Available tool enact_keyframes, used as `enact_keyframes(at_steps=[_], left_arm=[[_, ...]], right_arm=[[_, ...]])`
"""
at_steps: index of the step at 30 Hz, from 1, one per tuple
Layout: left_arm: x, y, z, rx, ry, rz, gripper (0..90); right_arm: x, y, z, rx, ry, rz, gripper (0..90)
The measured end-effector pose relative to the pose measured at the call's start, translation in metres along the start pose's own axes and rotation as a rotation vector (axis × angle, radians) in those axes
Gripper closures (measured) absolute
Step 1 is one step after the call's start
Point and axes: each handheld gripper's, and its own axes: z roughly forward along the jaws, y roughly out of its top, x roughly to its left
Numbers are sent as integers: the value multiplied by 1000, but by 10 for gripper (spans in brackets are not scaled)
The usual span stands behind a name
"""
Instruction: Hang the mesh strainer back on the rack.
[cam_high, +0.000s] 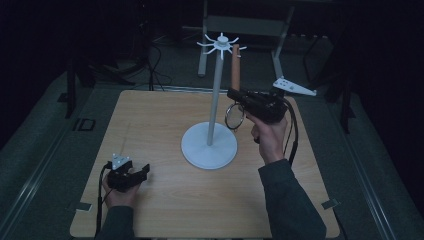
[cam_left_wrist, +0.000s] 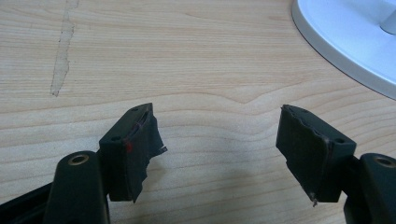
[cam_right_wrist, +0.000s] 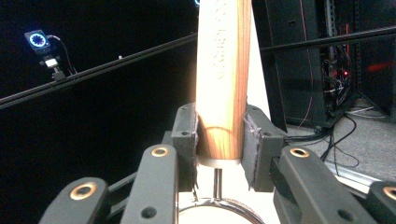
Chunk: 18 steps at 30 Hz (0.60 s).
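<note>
jaws of the right gripper (cam_high: 239, 102) clamp the wooden handle (cam_right_wrist: 223, 79) of a magnifying glass (cam_high: 234, 116), held upright just right of the white stand (cam_high: 215, 80), handle tip by its pegs. hanging seems underway; next, hook it onto a peg. left gripper (cam_left_wrist: 217, 140) rests spread and empty, left of the stand's base.

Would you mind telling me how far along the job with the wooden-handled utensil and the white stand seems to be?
Done: the right gripper has clamped the wooden-handled metal-ring utensil and raised it beside the white pole stand. In hand: the handle's top sits near the white spoked hook crown; whether it hangs from a hook cannot be told. Left, probably: hanging it or carrying it off. The left gripper rests open on the light wooden table.
</note>
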Motion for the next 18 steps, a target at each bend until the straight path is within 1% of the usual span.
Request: enact_keyframes(at_steps=[4, 18], left_arm=[[0, 0, 0, 0, 0, 0, 290], [0, 0, 0, 0, 0, 0, 290]], right_arm=[[-1, 0, 1, 1, -3, 5, 692], [-1, 1, 10, 22, -1, -2, 692]])
